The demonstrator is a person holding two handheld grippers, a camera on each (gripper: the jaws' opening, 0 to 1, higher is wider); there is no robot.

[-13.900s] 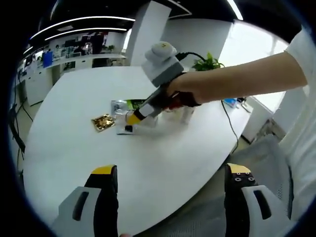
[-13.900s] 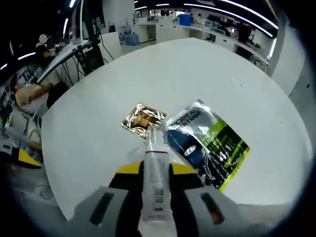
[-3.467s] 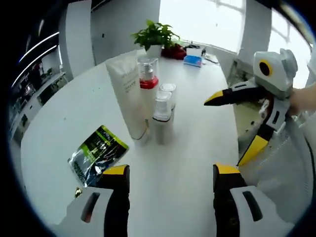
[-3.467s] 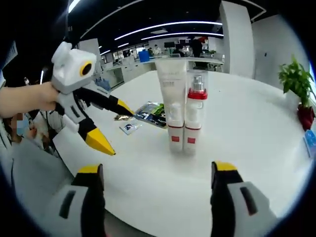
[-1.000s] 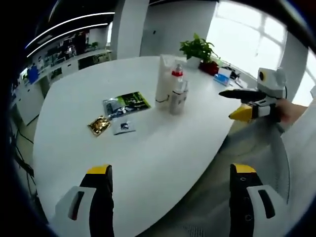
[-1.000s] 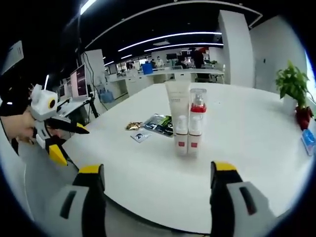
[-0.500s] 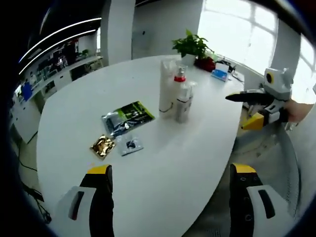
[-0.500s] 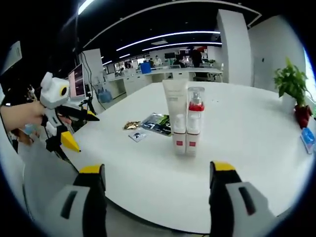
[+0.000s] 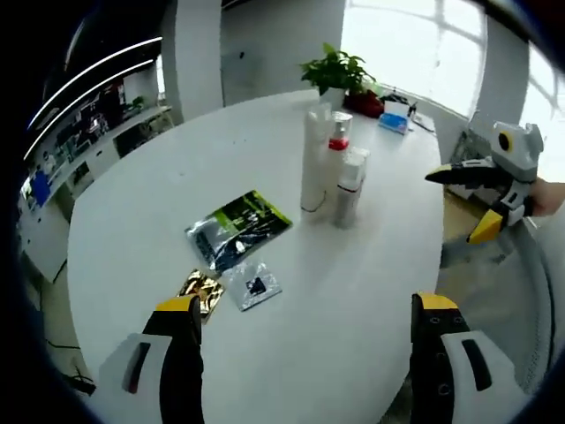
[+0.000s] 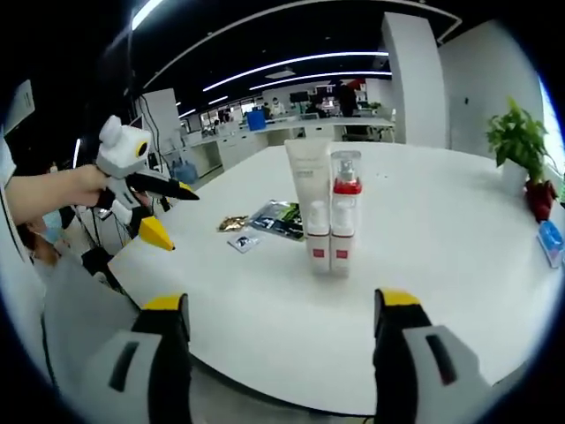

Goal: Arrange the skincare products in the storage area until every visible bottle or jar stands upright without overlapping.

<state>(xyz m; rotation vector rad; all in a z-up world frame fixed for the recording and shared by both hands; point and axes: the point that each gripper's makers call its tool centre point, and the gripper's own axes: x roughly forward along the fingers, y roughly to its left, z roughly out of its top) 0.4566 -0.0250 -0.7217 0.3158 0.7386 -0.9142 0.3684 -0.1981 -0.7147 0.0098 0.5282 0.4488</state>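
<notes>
On the desk (image 9: 353, 291) we see four containers clustered upright: in the right gripper view the tube (image 10: 309, 190) stands left of the pump bottle (image 10: 342, 196), touching it, with two small bottles (image 10: 328, 240) just in front. In the left gripper view, a large sachet (image 9: 238, 229) lies left of the cluster; nearer us lie a small packet (image 9: 256, 286) and, left of it, a foil packet (image 9: 201, 289). A potted plant (image 9: 334, 69) stands behind the cluster.

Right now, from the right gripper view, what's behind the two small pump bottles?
A tall white tube stands behind the left small bottle, and a red-collared bottle behind the right one. Their lower parts are covered.
</notes>
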